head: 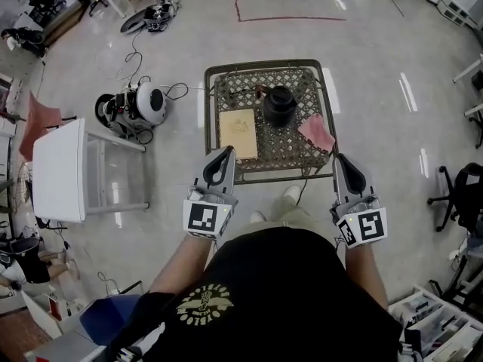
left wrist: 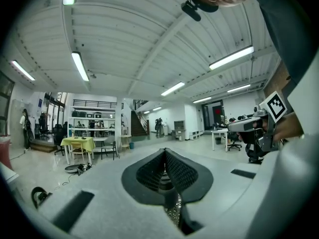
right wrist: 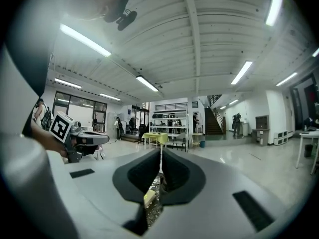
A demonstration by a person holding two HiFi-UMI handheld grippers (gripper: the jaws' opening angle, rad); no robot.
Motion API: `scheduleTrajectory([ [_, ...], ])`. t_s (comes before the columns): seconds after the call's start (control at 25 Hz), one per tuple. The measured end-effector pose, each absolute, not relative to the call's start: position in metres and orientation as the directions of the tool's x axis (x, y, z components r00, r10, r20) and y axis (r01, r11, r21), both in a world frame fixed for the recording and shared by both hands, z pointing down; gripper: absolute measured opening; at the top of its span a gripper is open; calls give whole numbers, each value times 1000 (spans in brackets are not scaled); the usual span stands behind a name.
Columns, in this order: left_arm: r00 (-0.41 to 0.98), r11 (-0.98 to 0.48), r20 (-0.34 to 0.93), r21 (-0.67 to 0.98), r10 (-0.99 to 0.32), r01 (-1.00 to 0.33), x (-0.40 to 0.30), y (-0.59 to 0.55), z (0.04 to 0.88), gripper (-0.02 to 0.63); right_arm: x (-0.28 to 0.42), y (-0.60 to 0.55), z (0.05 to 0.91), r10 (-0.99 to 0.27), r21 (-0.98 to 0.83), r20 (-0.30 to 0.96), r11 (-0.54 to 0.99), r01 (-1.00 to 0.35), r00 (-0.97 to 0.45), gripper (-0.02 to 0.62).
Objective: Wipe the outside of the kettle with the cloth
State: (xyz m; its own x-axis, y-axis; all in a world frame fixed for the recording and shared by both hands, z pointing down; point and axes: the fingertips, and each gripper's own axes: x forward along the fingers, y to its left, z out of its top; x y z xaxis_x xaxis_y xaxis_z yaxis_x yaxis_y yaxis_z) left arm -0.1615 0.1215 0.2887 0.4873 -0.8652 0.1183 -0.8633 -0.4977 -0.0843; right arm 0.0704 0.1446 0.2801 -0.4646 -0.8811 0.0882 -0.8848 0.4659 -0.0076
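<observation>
Table [head: 209, 111] edge behind left gripper [head: 225, 154]

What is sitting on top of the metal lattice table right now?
A black kettle, a pink cloth to its right, a tan board to its left. The left claw and right claw cover the table's near corners.

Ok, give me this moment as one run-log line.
left gripper: shut, empty | right gripper: shut, empty | kettle: untouched | cloth: beside kettle, not held
</observation>
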Motion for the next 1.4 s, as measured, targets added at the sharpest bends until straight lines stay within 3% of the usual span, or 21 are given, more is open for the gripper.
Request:
scheduleTrajectory([
  [0.8, 505, -530, 192, -117, -842, -840, -102, 20, 305, 5, 127, 46, 302, -884, -59, 101, 452, -890, -456, 12],
  [1.4, 466, -499, 199, -171, -862, -850, -39, -49, 309, 6, 157, -21, 318, -814, -59, 106, 568, -821, -571, 12],
])
